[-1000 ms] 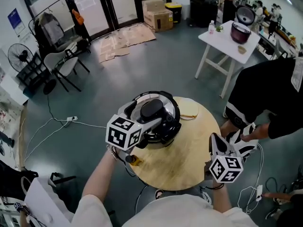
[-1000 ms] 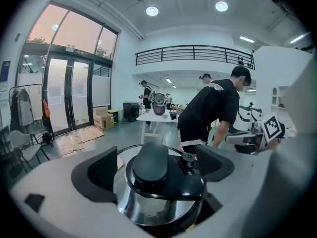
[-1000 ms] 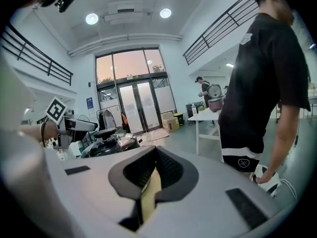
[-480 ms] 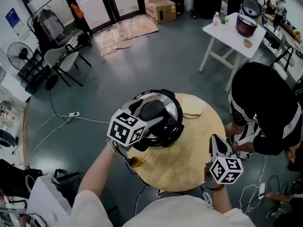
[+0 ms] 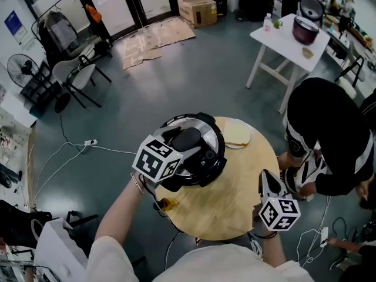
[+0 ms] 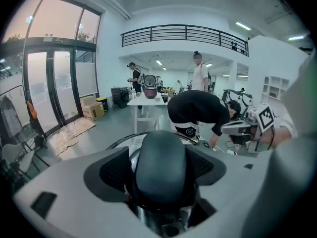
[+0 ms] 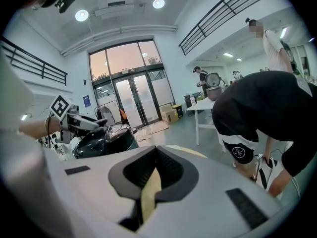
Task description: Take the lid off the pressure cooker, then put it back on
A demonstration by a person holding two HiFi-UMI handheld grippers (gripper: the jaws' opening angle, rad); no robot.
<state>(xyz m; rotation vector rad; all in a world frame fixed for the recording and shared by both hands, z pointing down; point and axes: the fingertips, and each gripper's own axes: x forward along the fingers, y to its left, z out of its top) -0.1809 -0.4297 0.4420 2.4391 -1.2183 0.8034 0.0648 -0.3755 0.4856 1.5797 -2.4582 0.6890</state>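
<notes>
on the table (image 5: 235, 201), the lid (image 5: 205, 126) is still on the cooker (image 5: 212, 164). left claw (image 6: 160, 176), jaws just closing, clamps the handle (image 5: 188, 138); right claw (image 7: 151, 175) is pinched together, empty.

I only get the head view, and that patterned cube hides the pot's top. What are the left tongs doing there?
Observer: The left tongs straddle the black handle on the pressure cooker's lid; their jaws have just been closing, but whether the pads press yet I can't tell.
Visitor: Are the right tongs carrying anything?
Observer: No, the right tongs are empty, tips together, aimed across the round wooden table.
Visitor: Anything overhead?
Observer: A railed balcony on the far wall.
</notes>
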